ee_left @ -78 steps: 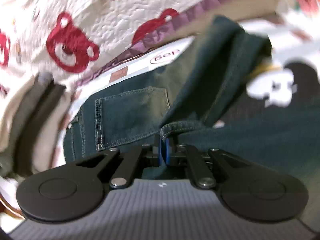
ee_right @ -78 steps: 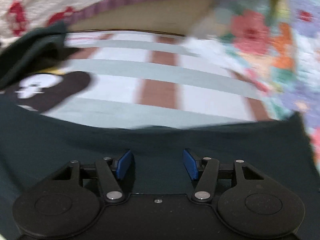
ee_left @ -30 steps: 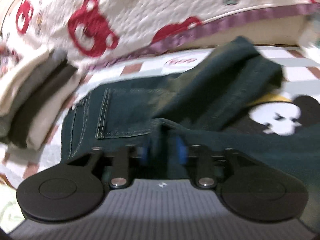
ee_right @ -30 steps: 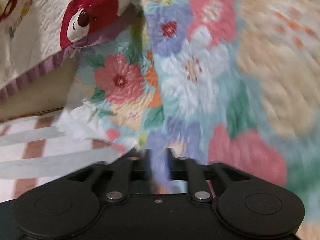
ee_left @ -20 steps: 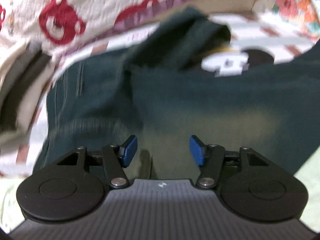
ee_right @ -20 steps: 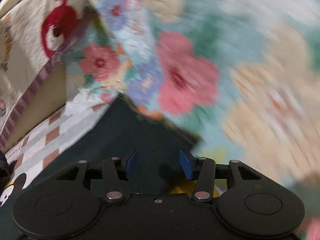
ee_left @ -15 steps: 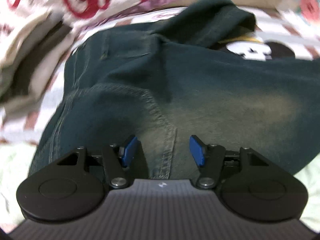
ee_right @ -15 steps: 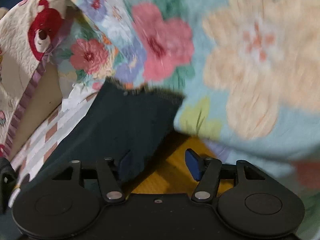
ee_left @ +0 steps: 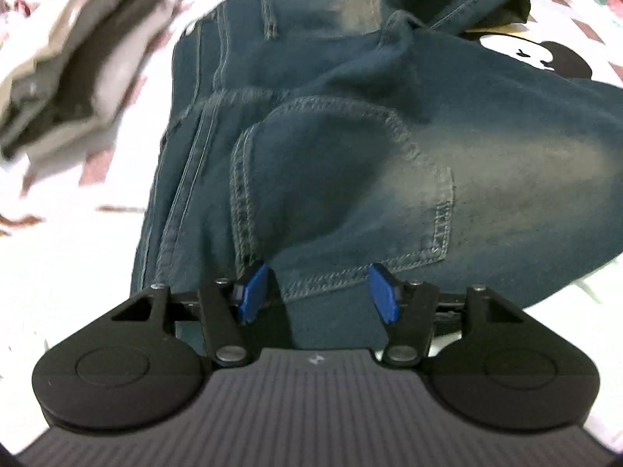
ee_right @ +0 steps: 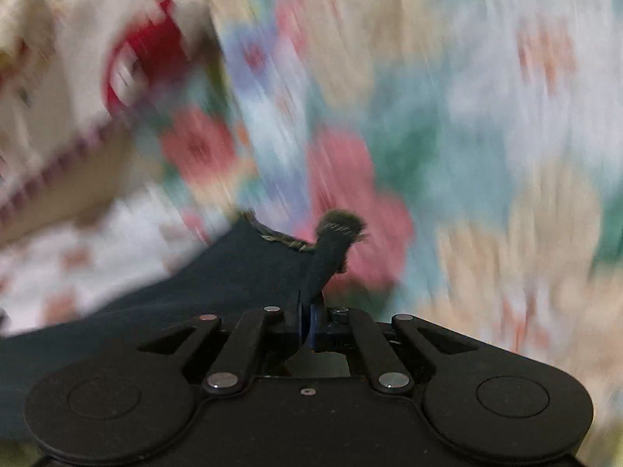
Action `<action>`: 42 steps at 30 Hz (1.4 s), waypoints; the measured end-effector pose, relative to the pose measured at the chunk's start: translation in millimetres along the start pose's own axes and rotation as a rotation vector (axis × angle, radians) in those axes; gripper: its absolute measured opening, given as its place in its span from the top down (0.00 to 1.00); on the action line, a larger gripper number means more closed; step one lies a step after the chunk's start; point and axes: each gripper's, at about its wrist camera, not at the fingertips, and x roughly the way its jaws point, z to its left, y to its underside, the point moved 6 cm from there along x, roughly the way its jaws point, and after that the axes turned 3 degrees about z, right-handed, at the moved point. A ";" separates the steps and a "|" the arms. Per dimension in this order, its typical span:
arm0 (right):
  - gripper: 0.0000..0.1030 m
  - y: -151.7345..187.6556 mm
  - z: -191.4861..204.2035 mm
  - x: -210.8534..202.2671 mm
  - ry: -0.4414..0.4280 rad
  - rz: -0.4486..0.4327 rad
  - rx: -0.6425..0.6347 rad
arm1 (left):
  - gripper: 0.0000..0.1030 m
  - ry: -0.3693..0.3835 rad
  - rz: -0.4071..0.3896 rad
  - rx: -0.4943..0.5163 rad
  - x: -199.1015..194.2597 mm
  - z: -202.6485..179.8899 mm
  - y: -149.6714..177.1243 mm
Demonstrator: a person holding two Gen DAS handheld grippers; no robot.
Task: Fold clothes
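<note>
Your jeans (ee_left: 350, 163) are matt, faded denim with raised stitching; each hand-held gripper (ee_left: 317, 292) is matt black plastic with smooth blue pads (ee_left: 253, 286).

Right wrist view heavily motion-blurred; left view sharper, bedding overexposed, perhaps overhead light; fisheye-warped edges.

Bedding and quilts all around

A white bed sheet (ee_left: 70, 233) with reddish-brown checks and a black-and-white cartoon print (ee_left: 545, 54) covers the surface. A blurred floral quilt (ee_right: 447, 116) in pink, green and peach fills the right wrist view, beside a cream quilt (ee_right: 58, 89) with red shapes and purple edging.
</note>
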 end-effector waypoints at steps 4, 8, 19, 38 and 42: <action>0.86 12.2 -2.6 -1.0 0.110 0.049 0.003 | 0.44 0.014 -0.019 -0.114 -9.9 25.0 -2.8; 0.70 -2.3 15.9 -30.6 0.138 -0.024 -0.025 | 0.43 0.070 -0.118 -0.267 -28.0 49.8 -5.7; 0.55 -7.0 222.0 -61.5 -0.406 0.112 -0.240 | 0.41 0.124 -0.176 -0.310 -23.9 65.2 -47.4; 0.40 -28.2 614.0 -62.4 -0.611 0.228 -1.282 | 0.31 0.372 -0.383 0.158 25.3 -61.1 -204.1; 0.41 -14.7 609.0 -15.1 -0.543 0.311 -1.155 | 0.31 0.386 -0.401 0.141 34.1 -57.5 -208.9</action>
